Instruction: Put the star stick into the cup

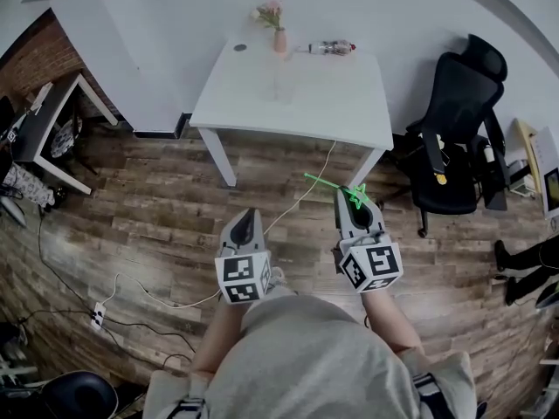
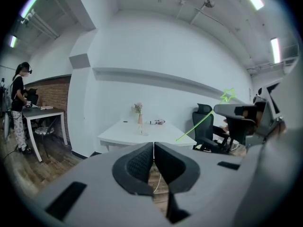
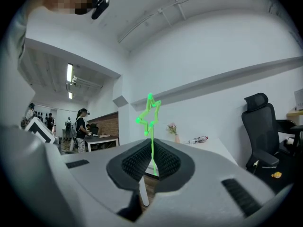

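My right gripper (image 1: 349, 199) is shut on the green star stick (image 1: 325, 183), out over the wood floor in front of the white table (image 1: 341, 112). In the right gripper view the star (image 3: 149, 112) stands up above the closed jaws of the right gripper (image 3: 151, 151). The left gripper view shows the stick (image 2: 199, 124) slanting at the right. My left gripper (image 1: 248, 218) is shut with nothing in it, beside the right one, its pads (image 2: 142, 162) pressed together. A clear cup (image 1: 283, 87) stands mid-table, also visible as a small glass (image 2: 144, 130).
On the table's far edge stand a pink vase with flowers (image 1: 279, 38) and a lying bottle (image 1: 332, 48). A black office chair (image 1: 454, 129) is right of the table, a dark desk (image 1: 44, 120) at left. Cables (image 1: 131, 291) run over the floor. A person (image 2: 20, 107) stands by that desk.
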Motion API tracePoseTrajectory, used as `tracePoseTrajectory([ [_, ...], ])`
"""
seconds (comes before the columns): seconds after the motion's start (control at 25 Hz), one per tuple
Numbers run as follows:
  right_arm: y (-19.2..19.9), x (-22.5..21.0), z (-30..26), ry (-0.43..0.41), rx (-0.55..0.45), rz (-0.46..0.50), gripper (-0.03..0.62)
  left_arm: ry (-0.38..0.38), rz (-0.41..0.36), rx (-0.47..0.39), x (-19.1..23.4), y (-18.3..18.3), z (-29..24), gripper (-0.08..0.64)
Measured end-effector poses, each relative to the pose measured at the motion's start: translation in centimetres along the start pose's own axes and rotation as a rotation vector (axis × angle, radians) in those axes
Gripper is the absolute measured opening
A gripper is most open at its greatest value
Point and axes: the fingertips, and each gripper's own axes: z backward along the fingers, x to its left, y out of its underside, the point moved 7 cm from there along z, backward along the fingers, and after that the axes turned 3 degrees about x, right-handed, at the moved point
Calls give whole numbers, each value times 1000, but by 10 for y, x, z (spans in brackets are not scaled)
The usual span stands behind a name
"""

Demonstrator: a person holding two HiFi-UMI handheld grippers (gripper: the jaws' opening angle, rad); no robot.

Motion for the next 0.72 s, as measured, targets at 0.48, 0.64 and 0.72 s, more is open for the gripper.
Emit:
tracePoseTrajectory([
  [0.48,-1,-9,-100,44,3,3,12,27,-2,-5,62,-34,-86,9],
  [0.64,-1,-10,-123,54,2,10,12,31,1,-5,79,-39,-105,9],
  [0.72,0,-11,-132,59,0,11,12,29,2,-3,85,-40,-112,8],
])
